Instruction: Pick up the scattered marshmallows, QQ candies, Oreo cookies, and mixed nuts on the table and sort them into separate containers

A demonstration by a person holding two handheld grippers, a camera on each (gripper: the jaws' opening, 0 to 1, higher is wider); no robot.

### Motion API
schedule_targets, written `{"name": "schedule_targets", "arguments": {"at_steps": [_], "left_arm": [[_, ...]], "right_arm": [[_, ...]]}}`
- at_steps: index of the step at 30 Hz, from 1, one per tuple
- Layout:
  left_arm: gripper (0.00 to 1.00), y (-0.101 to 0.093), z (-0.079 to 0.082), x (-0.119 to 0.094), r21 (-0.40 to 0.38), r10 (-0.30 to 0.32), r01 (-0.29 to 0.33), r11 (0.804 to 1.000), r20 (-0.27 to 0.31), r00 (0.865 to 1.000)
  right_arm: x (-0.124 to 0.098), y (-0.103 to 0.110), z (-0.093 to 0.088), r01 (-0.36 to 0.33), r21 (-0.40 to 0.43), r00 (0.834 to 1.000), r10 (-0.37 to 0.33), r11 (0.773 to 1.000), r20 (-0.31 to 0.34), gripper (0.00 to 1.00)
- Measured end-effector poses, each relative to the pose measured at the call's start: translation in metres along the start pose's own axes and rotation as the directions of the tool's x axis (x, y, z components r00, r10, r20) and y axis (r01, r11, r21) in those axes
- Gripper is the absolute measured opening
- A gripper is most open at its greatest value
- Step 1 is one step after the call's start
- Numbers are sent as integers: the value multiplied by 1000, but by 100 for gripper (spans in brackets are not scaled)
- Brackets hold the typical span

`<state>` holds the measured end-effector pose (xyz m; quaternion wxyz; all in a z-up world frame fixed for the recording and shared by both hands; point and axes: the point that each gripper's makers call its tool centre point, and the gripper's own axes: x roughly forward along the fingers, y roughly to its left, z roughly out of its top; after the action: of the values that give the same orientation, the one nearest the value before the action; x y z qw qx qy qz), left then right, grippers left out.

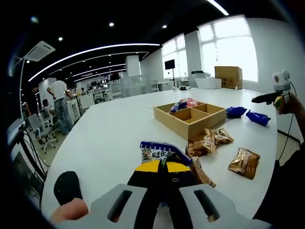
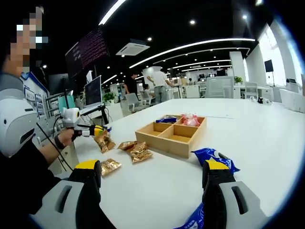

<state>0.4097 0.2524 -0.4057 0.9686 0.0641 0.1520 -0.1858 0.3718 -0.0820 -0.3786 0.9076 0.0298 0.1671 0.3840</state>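
- Left gripper [image 1: 162,174]: jaws closed on a gold-brown snack packet [image 1: 198,171] with a white-and-blue printed end, held up above the white table [image 1: 109,138]; seen from the right gripper view, the left gripper [image 2: 97,130] carries the same packet [image 2: 103,141] hanging from its tips, off the table's near edge.
- Right gripper [image 2: 152,176]: jaws wide apart, nothing between them, hovering over the table; from the left gripper view it [image 1: 259,99] shows at far right, above the table edge.
- Wooden tray [image 1: 189,117] with 4 compartments sits mid-table; also seen in the right gripper view [image 2: 172,134].
- Tray contents: blue packet [image 2: 167,120] in 1 far compartment, pink-red packets [image 2: 190,119] in the compartment beside it; the 2 near compartments look bare wood.
- Gold-brown packets on the table: 2 together [image 1: 209,140] just beside the tray's near corner, 1 more [image 1: 244,162] apart toward the table edge.
- In the right gripper view, a pair of gold packets [image 2: 137,150] lies near the tray and 1 single packet [image 2: 110,166] lies closer to the camera.
- 2 blue packets [image 1: 248,114] lie beside the tray on its window side; in the right gripper view 1 blue packet [image 2: 212,156] sits just ahead of the right jaw, another [image 2: 194,220] at the bottom edge.
- A thumb [image 1: 69,210] shows at the left gripper's base.
- Background: open office, desks, chairs, a person standing [image 1: 59,102], cardboard box [image 1: 228,76] by the windows.
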Motion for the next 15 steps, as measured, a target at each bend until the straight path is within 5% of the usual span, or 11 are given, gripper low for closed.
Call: {"name": "schedule_targets", "arguments": {"at_steps": [15], "left_arm": [[6, -7, 24, -3, 16, -16, 15, 1000, 37, 999]], "right_arm": [[-3, -2, 1, 6, -4, 1000, -6, 1000, 4, 83]]}}
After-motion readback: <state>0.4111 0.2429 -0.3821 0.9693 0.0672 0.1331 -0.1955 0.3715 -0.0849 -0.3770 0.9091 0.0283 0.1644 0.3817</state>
